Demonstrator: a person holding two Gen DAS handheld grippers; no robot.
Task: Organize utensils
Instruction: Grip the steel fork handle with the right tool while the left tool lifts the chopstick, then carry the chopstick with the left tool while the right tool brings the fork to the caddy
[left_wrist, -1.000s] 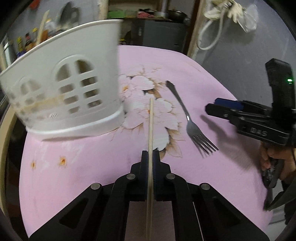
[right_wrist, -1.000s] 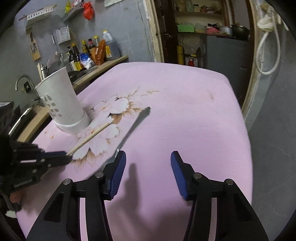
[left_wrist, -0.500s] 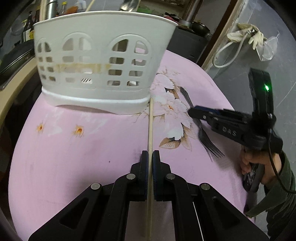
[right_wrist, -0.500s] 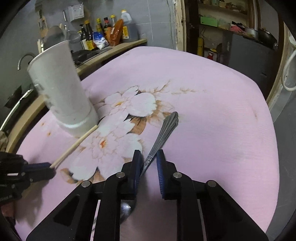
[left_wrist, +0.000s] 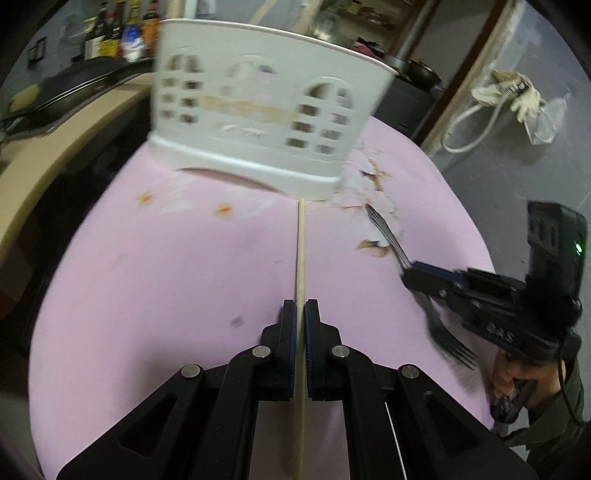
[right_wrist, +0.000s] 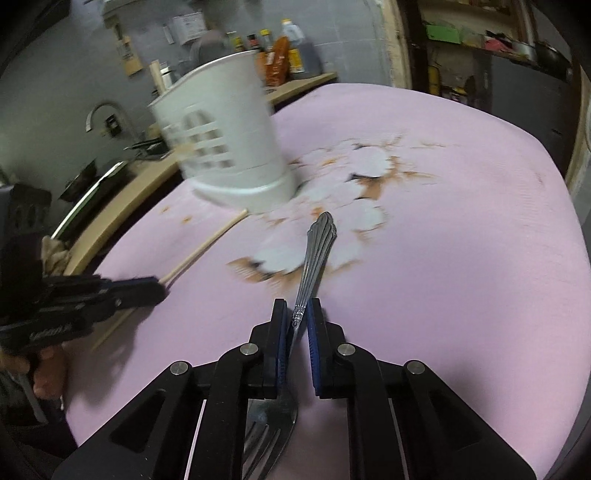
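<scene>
Chopstick (left_wrist: 300, 254) and fork (right_wrist: 314, 258) both point their far ends at the white slotted utensil holder (left_wrist: 258, 122), and that shared heading is what the coming move turns on. The left gripper (left_wrist: 300, 314) is clamped on the wooden chopstick, which runs straight out along the jaw line; its free tip sits just short of the holder's base, low against the pink flowered tablecloth (left_wrist: 166, 295). From this side the holder lies dead ahead and very near, but its open rim is well above the tip, so I judge the stick must be raised and tipped toward upright before it can drop in.

The right gripper (right_wrist: 297, 321) has its jaws closing on the fork's neck, the metal already between the blue pads (right_wrist: 281, 332); whether the right pad presses yet is hard to tell. The fork's ornate handle reaches forward and slightly right of the jaw line, tines trailing back under the gripper. From the right wrist view the holder stands ahead and to the left, farther off than it is from the left gripper (right_wrist: 147, 291).

The left hand is the nearer one, so the chopstick probably goes in first, with the fork following handle-end toward the holder.
</scene>
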